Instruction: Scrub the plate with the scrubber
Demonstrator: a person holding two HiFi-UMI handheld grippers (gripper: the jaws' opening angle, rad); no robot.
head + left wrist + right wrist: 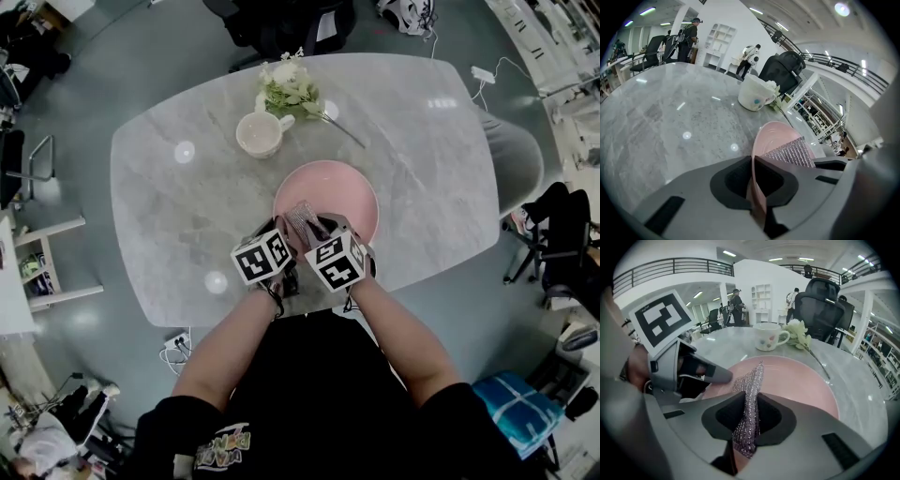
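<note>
So both tools are busy here. The left tool [753, 161] has its jaws nearly together, pinching the rim of the pink plate [797, 380]. That rim runs straight down the gap between them. The right tool [749, 399] sits just beside it and is clamped tight on the silvery mesh scrubber [750, 385]. The scrubber pokes out past the tips and over the inside of the plate. I can't really tell if it's pressing on the plate or just above it.

The plate sits on the grey marble surface [187, 206], right in front of both tools. Further out beyond it there's a white cup [260, 133], and past that, well away from the tools, some white flowers [289, 89] lie on the surface.
</note>
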